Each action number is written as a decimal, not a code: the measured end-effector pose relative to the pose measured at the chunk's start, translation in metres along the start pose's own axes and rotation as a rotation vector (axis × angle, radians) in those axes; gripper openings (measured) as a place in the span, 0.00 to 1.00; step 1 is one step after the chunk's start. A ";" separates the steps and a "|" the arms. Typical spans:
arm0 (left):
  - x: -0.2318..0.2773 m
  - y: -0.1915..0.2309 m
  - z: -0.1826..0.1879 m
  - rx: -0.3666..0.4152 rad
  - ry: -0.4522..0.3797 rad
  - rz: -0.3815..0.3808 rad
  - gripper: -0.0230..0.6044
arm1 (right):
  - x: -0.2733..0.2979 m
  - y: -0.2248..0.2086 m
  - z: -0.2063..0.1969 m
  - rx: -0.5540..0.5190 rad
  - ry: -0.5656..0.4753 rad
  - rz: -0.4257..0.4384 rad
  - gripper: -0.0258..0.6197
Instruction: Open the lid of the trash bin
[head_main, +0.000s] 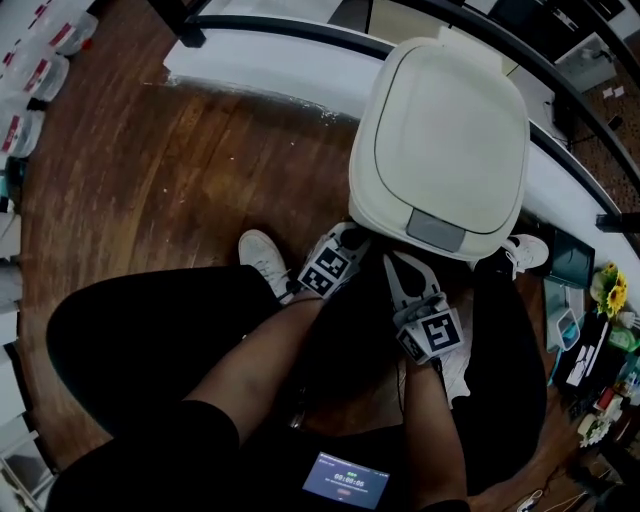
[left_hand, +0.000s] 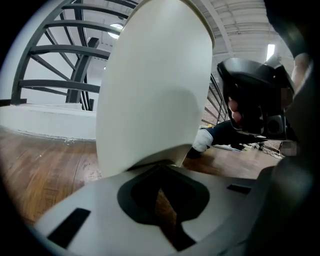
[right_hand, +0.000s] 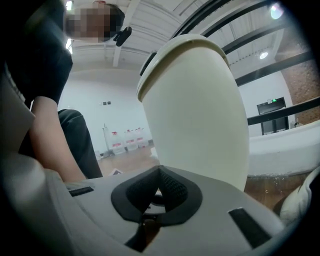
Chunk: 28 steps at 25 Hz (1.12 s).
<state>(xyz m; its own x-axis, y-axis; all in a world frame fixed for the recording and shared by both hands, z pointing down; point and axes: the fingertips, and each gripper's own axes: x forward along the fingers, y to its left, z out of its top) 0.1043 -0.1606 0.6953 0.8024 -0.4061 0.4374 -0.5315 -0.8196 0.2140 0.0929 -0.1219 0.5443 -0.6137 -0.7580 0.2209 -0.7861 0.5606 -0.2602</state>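
A cream trash bin (head_main: 440, 140) stands on the wooden floor with its lid (head_main: 450, 110) down and a grey push panel (head_main: 436, 231) on its front edge. Both grippers are low at the bin's front, under the lid's rim. My left gripper (head_main: 348, 240) is at the left front corner, and my right gripper (head_main: 396, 262) is just below the grey panel. In the left gripper view the bin's wall (left_hand: 155, 90) fills the middle, just beyond the shut left gripper (left_hand: 160, 177). In the right gripper view the bin (right_hand: 195, 115) rises close ahead of the shut right gripper (right_hand: 159, 172). Neither holds anything.
A white curved ledge (head_main: 270, 60) with a black railing runs right behind the bin. White shoes (head_main: 265, 260) (head_main: 528, 250) flank the grippers, and black-clad legs fill the near floor. Bottles (head_main: 40, 70) line the far left. Clutter (head_main: 600, 330) sits at the right.
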 end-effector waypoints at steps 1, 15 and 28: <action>0.003 0.003 -0.001 0.001 0.004 0.003 0.10 | 0.001 0.000 -0.002 0.005 0.004 -0.001 0.06; 0.025 0.019 -0.024 0.006 0.114 0.080 0.09 | 0.002 -0.013 -0.010 0.069 -0.038 -0.032 0.06; 0.026 0.018 -0.029 0.017 0.181 0.096 0.09 | 0.000 -0.014 -0.010 0.071 -0.026 -0.039 0.06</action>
<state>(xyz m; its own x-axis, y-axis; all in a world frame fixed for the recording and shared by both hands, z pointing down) 0.1080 -0.1742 0.7358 0.6859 -0.4046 0.6049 -0.5969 -0.7882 0.1496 0.1031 -0.1269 0.5573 -0.5800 -0.7878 0.2075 -0.8015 0.5064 -0.3180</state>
